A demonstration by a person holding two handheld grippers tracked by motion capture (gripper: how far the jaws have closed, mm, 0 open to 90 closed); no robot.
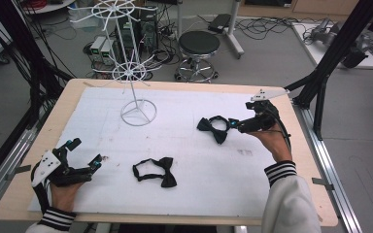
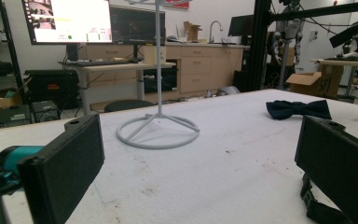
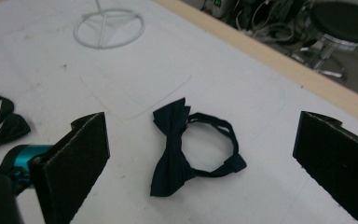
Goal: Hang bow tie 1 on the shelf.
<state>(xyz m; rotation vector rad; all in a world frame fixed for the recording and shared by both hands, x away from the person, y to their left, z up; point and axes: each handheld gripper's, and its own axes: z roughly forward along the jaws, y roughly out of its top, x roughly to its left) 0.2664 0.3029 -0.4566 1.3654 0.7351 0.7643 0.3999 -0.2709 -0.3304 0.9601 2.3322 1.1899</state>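
— So, working outward from the person: how is the left gripper (image 1: 85,153) sitting?

— It is resting low at the near left of the surface (image 1: 281,194), jaws spread wide and holding nothing. Just beyond it, near the middle, a black bow tie (image 1: 156,171) is lying flat with its strap looped out to one side.

— And the right gripper (image 1: 232,124)?

— It is hovering farther out on the right, jaws parted wide, closing on nothing yet. It is aiming at a second, dark navy bow tie (image 3: 174,147), which is lying on the white surface between those jaws, its band curling into a ring beside the knot.

— How is that one likely to handle?

— I am judging it light, soft and floppy, not fragile; the fabric should give under the pads. Pinching the centre knot looks safest, since the thin band would probably slip or dangle.

— Counting everything?

— Two bow ties, two grippers, and farthest away one white wire stand (image 1: 137,104) with a ring base, standing well apart from both ties.
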